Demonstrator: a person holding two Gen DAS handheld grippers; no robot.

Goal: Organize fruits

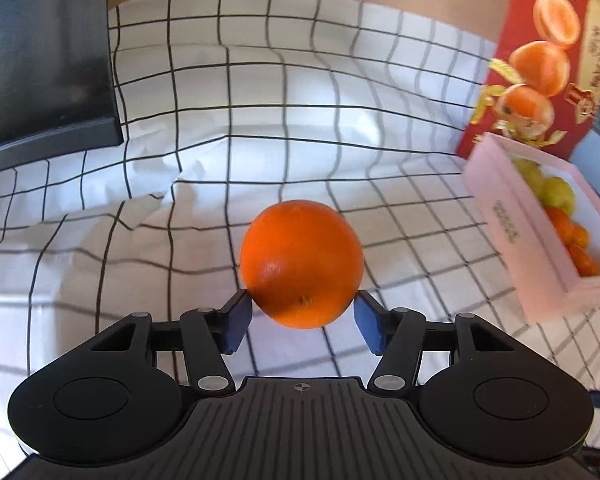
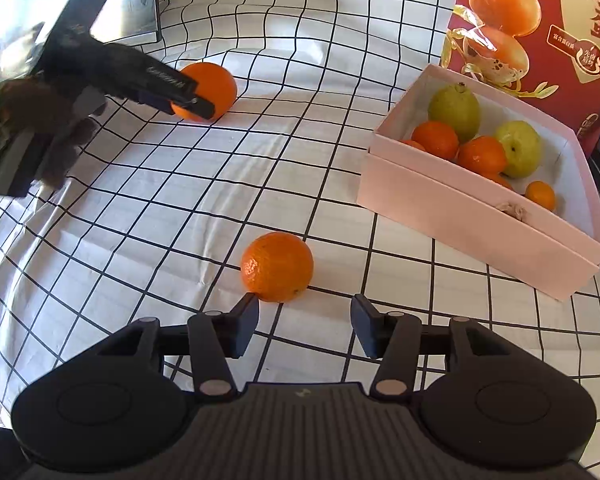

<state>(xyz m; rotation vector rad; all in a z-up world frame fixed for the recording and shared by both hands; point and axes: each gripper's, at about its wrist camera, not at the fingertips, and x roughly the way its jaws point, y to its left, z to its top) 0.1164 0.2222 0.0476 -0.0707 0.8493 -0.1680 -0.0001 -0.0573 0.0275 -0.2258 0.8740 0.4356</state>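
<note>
The left tool (image 1: 303, 315) is clamped on an orange (image 1: 301, 263), its blue pads pressed to the fruit's two sides; from the right wrist camera this orange (image 2: 208, 90) sits low over the checked cloth (image 2: 180, 200) on the worktop, well away from the pink box (image 2: 480, 208), and whether it touches the cloth I cannot tell. The right tool (image 2: 305, 326) stands spread with nothing between its fingers, just behind a mandarin (image 2: 277, 266) that rests on the cloth near the box's front wall. Inside the box lie two green pears (image 2: 456, 110) and several small oranges (image 2: 482, 155) (some half hidden by the wall). A red carton (image 2: 540, 20) stands directly behind the box.
</note>
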